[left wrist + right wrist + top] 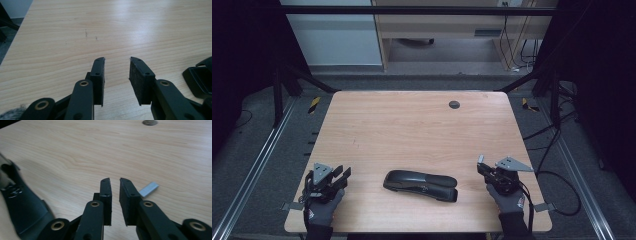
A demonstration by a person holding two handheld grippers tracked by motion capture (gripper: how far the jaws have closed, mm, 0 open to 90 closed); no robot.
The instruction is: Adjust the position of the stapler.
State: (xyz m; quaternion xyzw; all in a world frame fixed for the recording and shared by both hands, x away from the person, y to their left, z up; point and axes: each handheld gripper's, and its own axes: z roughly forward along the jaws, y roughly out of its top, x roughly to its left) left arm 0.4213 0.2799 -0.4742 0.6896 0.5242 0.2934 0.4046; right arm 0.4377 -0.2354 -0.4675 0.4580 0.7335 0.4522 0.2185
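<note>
Stapler (420,185) between left gripper (343,175) and right gripper (481,165)

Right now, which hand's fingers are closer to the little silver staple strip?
Right. The staple strip lies on the table just beside the tip of the right gripper. The left gripper is far off, on the other side of the black stapler.

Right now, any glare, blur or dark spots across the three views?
High view: surroundings very dark, table evenly lit, black stapler low in detail. Left gripper view: broad white glare on the wood at upper right. Right gripper view: stapler at left edge blurred; staple strip beside the right claw is soft.
</note>
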